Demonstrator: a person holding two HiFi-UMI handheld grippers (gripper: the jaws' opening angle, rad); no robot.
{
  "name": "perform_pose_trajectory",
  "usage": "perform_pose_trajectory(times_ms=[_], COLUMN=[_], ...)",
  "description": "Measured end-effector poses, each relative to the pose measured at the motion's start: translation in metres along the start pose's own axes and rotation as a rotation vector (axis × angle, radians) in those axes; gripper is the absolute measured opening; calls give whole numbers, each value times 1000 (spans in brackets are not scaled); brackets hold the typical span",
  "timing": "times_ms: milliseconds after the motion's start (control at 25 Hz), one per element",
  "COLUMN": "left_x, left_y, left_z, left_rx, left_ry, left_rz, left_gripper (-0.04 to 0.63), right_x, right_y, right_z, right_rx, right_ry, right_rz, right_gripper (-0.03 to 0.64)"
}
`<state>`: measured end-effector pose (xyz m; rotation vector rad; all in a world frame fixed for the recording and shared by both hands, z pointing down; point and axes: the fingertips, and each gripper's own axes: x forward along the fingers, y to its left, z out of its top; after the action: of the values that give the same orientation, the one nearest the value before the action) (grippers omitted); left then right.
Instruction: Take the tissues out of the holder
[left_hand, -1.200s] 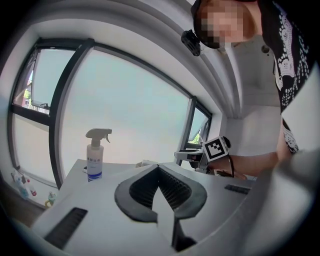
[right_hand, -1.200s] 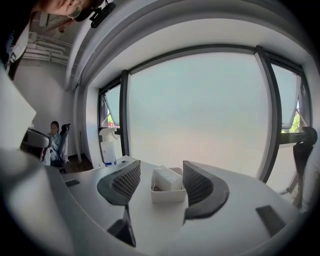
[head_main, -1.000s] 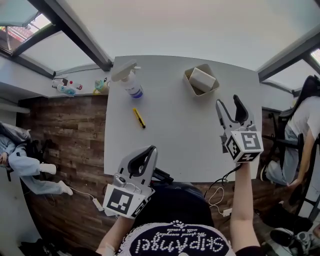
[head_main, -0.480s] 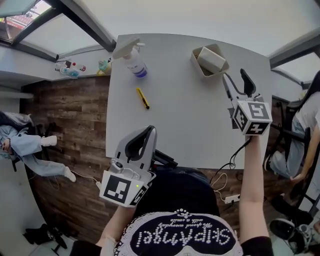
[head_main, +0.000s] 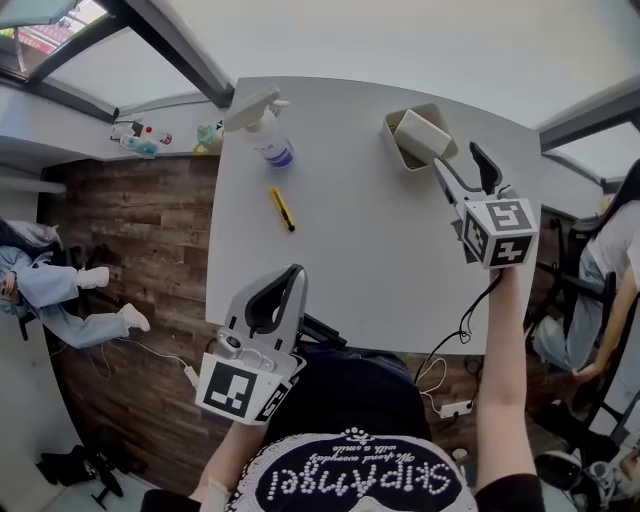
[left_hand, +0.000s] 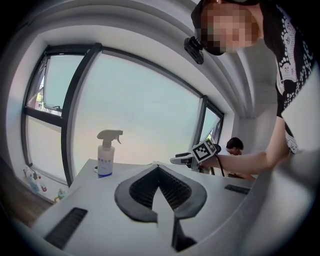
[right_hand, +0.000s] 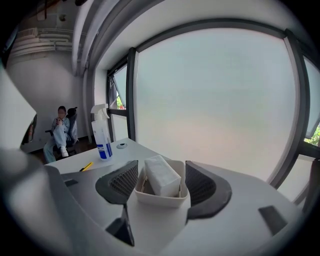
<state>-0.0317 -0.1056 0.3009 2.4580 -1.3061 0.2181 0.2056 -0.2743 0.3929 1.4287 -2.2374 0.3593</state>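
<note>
A beige holder (head_main: 404, 156) stands at the table's far right with a white tissue pack (head_main: 422, 135) upright in it. My right gripper (head_main: 460, 163) hovers just short of it, open; its jaws have just been opening and nothing is gripped. In the right gripper view the holder (right_hand: 159, 196) and tissue pack (right_hand: 161, 176) sit framed between the two dark pads (right_hand: 121, 182), which do not touch them. My left gripper (head_main: 288, 280) hangs shut off the table's near edge with nothing in it; in the left gripper view its pads (left_hand: 145, 187) meet at a point.
A spray bottle (head_main: 262, 125) stands at the far left of the grey table (head_main: 350, 250), with a yellow utility knife (head_main: 283, 209) nearer. A seated person (head_main: 610, 250) is beyond the table's right edge. Another sits on the floor at the left (head_main: 40, 285).
My right gripper has moved forward and down toward the holder, and its jaws stand a little wider. The left gripper has barely shifted.
</note>
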Motion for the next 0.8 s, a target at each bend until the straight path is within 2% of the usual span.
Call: perform_pose_trajectory(times_ms=[200,520,800], left_x=[4,9,16], left_y=[2,9,14], left_z=[-1,-1,0], left_rx=[-5,-17,-33], left_ry=[6,18,18], left_rz=[18,61,91], left_gripper=[2,2,2], right_x=[18,49,64], right_y=[-3,-8,-8], right_z=[-1,-23,-32], right_rx=[-13,-42,-29], right_ry=[34,152,193], right_rz=[49,116,175], right_gripper=[295,324,325])
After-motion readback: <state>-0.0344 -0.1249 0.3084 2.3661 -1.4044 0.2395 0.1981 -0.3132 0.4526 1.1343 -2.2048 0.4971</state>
